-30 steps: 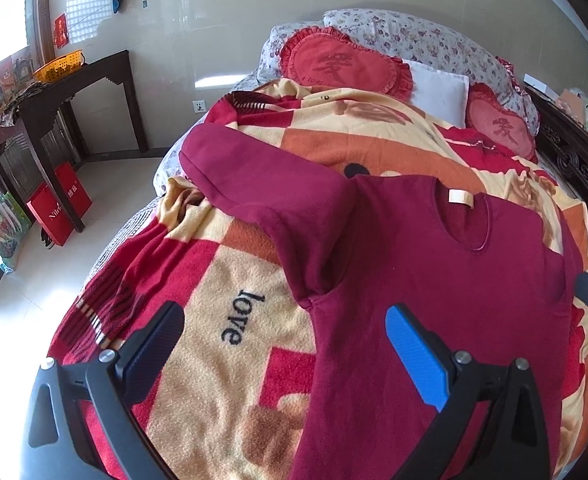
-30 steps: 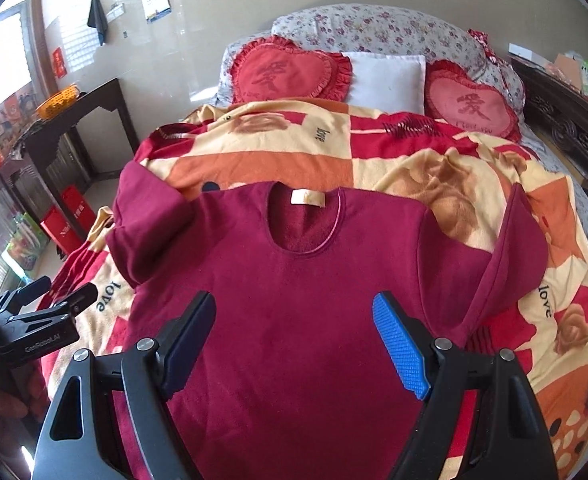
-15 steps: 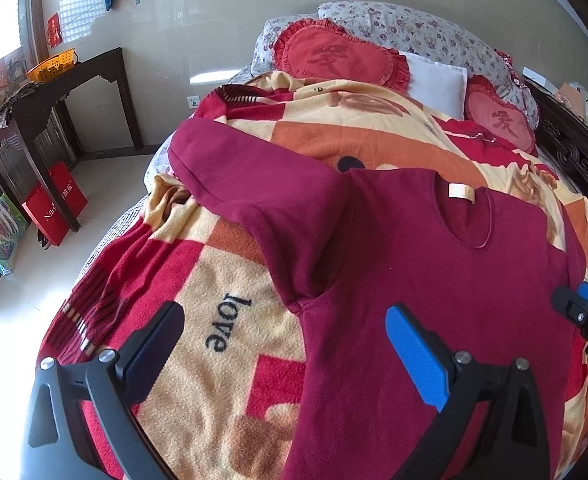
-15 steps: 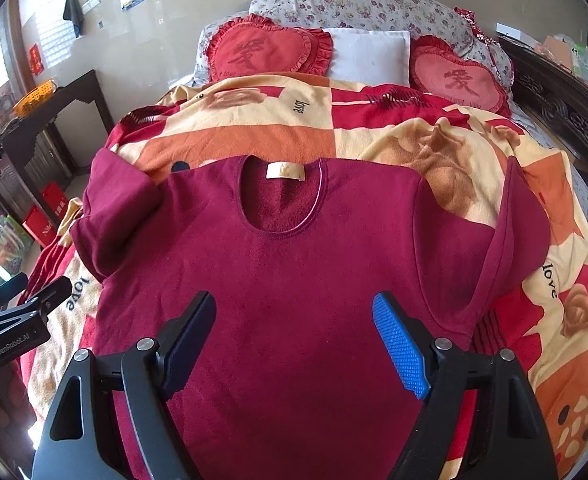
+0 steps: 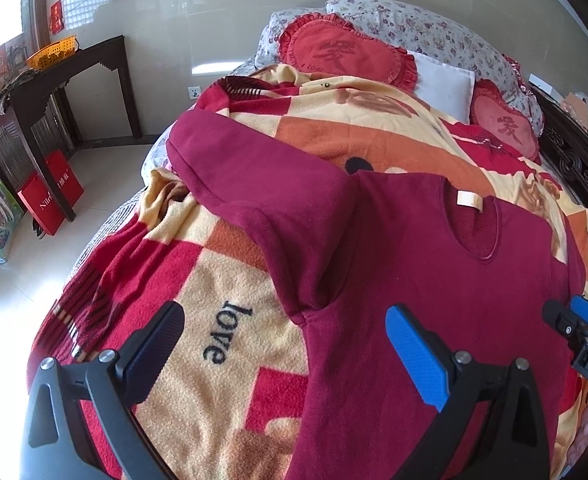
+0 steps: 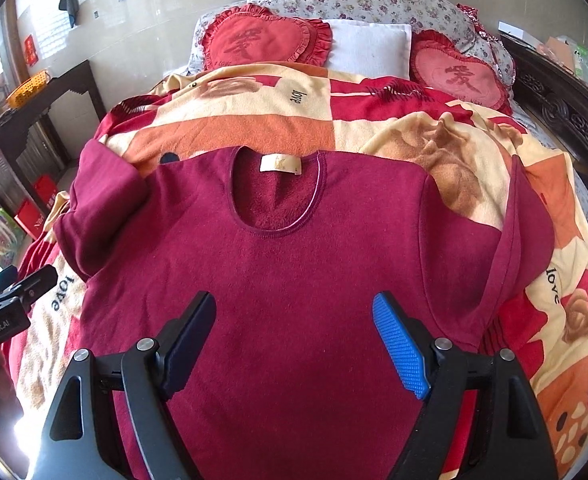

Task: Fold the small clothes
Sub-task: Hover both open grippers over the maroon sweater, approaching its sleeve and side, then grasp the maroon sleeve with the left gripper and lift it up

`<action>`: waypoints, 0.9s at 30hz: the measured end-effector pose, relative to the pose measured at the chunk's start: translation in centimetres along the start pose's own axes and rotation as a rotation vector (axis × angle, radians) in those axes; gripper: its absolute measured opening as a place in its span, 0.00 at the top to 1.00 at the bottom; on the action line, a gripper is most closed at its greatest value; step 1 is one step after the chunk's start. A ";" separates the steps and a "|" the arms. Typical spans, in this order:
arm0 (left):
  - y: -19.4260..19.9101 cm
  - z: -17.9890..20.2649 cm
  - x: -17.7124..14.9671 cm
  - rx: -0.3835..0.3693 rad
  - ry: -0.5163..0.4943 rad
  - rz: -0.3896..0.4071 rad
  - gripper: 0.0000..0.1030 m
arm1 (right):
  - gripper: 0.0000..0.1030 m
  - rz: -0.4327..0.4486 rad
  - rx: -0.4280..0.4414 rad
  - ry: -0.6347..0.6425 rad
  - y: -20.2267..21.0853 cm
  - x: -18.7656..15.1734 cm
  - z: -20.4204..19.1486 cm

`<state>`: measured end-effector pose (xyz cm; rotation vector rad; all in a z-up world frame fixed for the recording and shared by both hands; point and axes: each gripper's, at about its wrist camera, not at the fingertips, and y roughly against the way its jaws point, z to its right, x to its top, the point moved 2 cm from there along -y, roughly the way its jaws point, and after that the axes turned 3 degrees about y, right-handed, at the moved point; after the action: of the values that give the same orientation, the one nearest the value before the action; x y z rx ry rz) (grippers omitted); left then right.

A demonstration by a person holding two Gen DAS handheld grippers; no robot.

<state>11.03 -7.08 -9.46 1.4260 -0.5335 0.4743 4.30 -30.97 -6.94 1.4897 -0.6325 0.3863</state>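
Dark red top (image 6: 294, 264): lies flat on the blanket (image 6: 230, 128) on the bed, neck hole toward the pillows (image 6: 368, 46).
Sleeves: both spread out to the sides.
Left gripper (image 5: 284, 340): fingers wide open, holding nothing, above the top's left edge.
Right gripper (image 6: 294, 330): fingers wide open, holding nothing, above the middle of the top.

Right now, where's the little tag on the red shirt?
In the right wrist view the tag sits inside the shirt's neckline, top centre, near the orange blanket patch.
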 end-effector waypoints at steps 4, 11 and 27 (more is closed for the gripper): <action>-0.4 -0.3 0.1 0.008 0.005 -0.006 0.00 | 0.38 -0.004 -0.003 -0.018 -0.5 0.1 0.2; -1.2 -0.9 0.1 0.019 0.010 -0.019 0.00 | 0.38 -0.024 -0.005 -0.038 -1.4 -0.2 0.3; -4.5 -7.1 4.1 -0.024 0.176 -0.070 0.02 | 0.38 -0.048 0.025 -0.001 -3.0 0.0 -1.1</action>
<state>17.48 -0.48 -11.00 1.3600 -0.3459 0.5301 6.27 -30.06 -9.23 1.5261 -0.5936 0.3580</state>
